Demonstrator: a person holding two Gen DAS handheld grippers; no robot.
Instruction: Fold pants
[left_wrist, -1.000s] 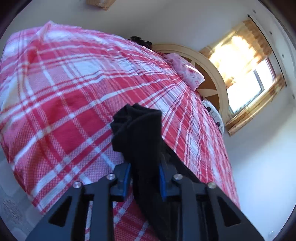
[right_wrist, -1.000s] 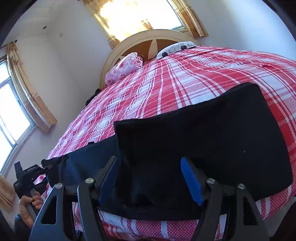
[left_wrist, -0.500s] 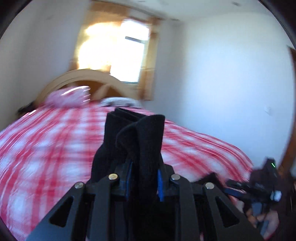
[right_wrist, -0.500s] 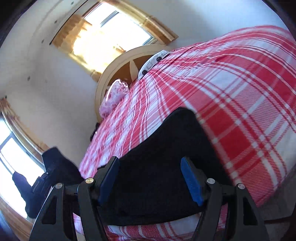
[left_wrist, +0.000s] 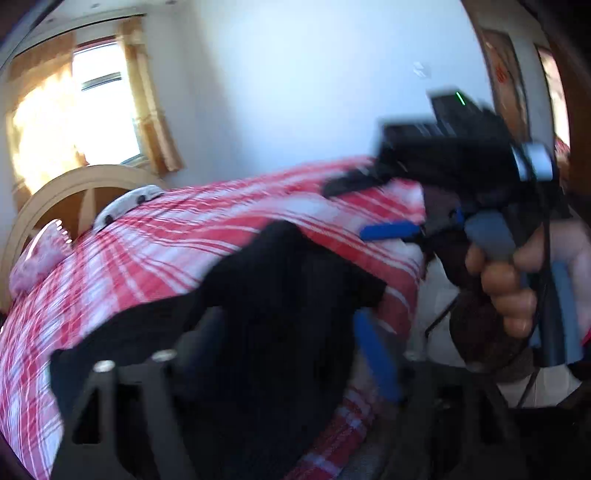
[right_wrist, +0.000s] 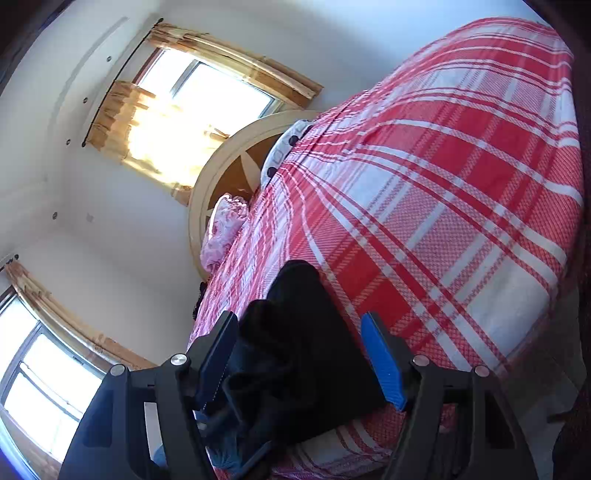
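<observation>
The black pants (left_wrist: 288, 295) lie bunched near the foot edge of a bed with a red and white plaid cover (left_wrist: 147, 258). My left gripper (left_wrist: 286, 321) is over them; its jaws are opening and the cloth bulges up between them, no longer pinched. The picture is blurred. To its right a hand (left_wrist: 509, 288) holds my right gripper (left_wrist: 369, 206). In the right wrist view the right gripper (right_wrist: 299, 317) stands open, wide, with the heaped pants (right_wrist: 295, 332) between its blue pads (right_wrist: 384, 362). The cloth brushes the left pad only.
A round wooden headboard (right_wrist: 229, 155) with a pink pillow (right_wrist: 221, 229) and a spotted pillow (right_wrist: 280, 151) is at the far end. A bright curtained window (right_wrist: 192, 110) is behind it. Bare plaid cover (right_wrist: 443, 221) stretches beyond the pants. Floor (right_wrist: 546, 387) shows past the bed's corner.
My left gripper carried the pinched pants end across the bed to the right gripper, rolled upright, and its jaws have come apart. The pants between the right fingers now look narrower and heaped.
</observation>
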